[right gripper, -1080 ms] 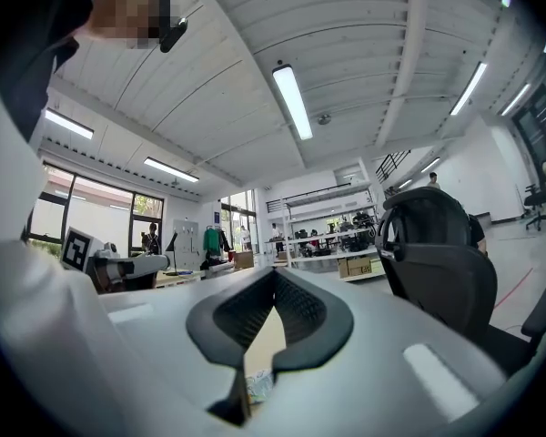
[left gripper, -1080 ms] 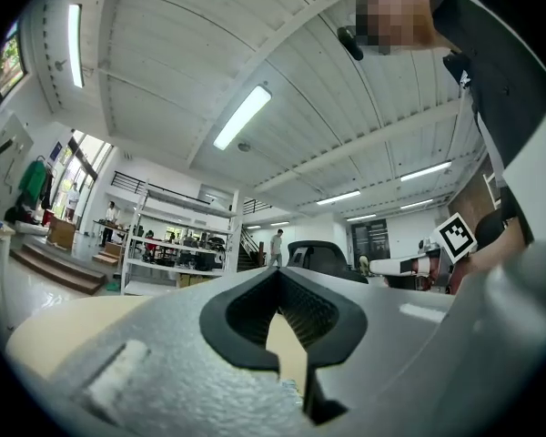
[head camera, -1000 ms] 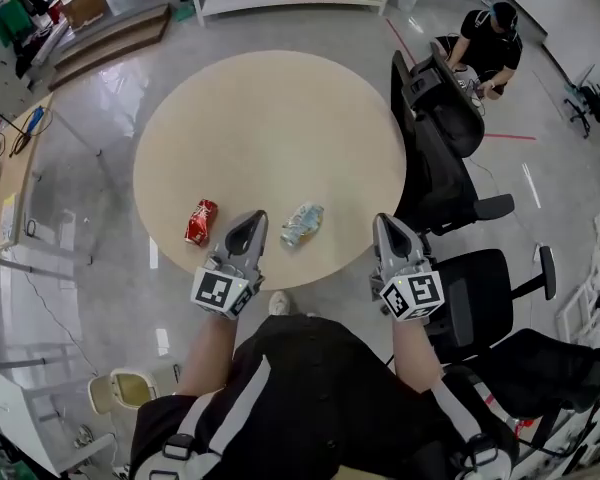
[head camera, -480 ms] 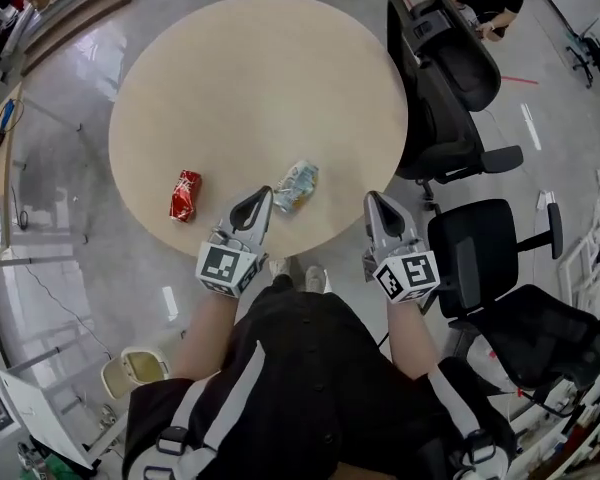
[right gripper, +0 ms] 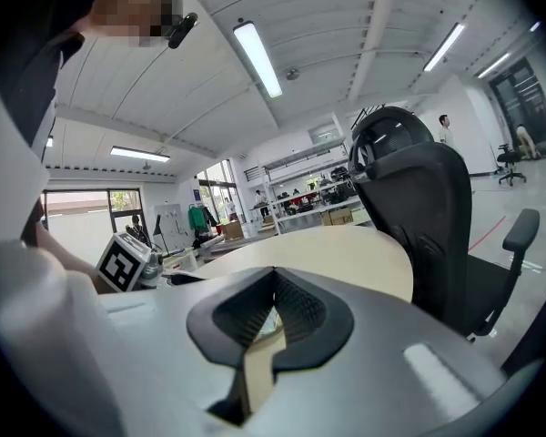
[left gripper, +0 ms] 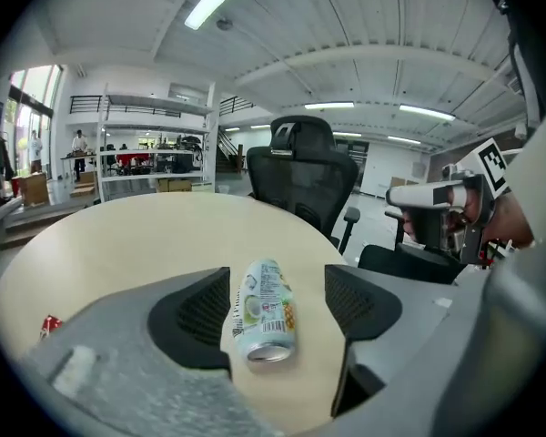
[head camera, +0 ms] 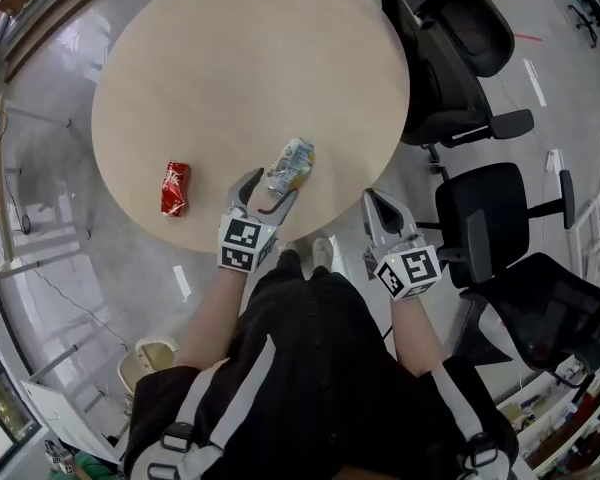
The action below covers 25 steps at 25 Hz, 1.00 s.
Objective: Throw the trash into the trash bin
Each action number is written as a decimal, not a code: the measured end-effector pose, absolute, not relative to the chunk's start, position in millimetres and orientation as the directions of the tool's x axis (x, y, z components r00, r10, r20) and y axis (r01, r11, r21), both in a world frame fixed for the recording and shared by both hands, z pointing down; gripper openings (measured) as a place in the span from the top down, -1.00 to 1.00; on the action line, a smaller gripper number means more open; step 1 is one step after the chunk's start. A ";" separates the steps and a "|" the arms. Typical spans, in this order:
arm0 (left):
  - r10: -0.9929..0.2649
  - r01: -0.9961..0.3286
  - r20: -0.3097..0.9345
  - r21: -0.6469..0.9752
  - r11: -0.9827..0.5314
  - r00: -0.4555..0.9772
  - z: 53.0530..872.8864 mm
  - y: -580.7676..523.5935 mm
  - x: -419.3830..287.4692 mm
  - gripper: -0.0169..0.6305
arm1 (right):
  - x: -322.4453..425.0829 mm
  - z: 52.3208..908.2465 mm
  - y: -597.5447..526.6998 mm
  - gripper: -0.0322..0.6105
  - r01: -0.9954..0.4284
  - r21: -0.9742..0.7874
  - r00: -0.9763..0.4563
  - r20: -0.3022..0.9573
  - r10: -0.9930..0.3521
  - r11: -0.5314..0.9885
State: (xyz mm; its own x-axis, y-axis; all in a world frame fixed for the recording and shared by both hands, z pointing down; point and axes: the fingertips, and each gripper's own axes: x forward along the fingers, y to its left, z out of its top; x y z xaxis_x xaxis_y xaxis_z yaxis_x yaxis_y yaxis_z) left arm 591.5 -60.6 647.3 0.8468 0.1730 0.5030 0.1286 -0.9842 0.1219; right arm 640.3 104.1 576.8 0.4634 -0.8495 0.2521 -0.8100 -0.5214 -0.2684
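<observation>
A pale crushed drink can (head camera: 290, 165) lies on its side near the front edge of the round beige table (head camera: 230, 58). My left gripper (head camera: 268, 190) reaches over that edge. Its jaws have just been opening and now stand open on either side of the can (left gripper: 262, 312), with the pads clear of it. A red crushed can (head camera: 174, 188) lies further left, and shows at the edge of the left gripper view (left gripper: 50, 325). My right gripper (head camera: 377, 203) hovers off the table's front right edge, shut (right gripper: 274, 271) and holding nothing.
Black office chairs (head camera: 460, 58) (head camera: 500, 223) stand close to the table's right side, one just beyond the right gripper. A pale bin (head camera: 152, 358) stands on the floor at my lower left. My legs are near the table's front edge.
Both grippers have sunk toward the table's front edge. The left one went from shut to open and moved forward, so the pale can now lies between its jaws.
</observation>
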 end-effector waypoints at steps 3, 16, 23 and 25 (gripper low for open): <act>0.157 0.110 0.562 0.118 -0.987 0.812 665.4 -64.7 599.1 -0.64 | 642.7 577.5 108.6 0.88 -0.797 -0.270 0.480 0.259 -0.838 -0.540; 0.240 0.189 0.785 0.159 -0.969 0.571 756.0 -53.4 624.2 -0.63 | 642.9 580.2 124.8 0.88 -0.747 -0.275 0.544 0.270 -0.795 -0.605; 0.241 0.192 0.812 0.161 -0.968 0.531 766.2 -49.5 629.3 -0.61 | 649.0 572.4 131.4 0.88 -0.726 -0.273 0.575 0.262 -0.775 -0.631; 0.227 0.203 0.825 0.139 -0.969 0.518 769.3 -49.3 628.6 -0.57 | 650.8 571.9 133.2 0.88 -0.719 -0.275 0.582 0.262 -0.770 -0.638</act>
State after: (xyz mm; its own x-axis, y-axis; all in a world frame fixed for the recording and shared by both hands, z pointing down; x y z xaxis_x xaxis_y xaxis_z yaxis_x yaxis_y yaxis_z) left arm 628.6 -49.3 769.3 0.5179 0.2268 0.8248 0.2034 -0.9692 0.1388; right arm 650.8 133.2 571.9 0.5822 -0.7697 0.2618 -0.7195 -0.6378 -0.2750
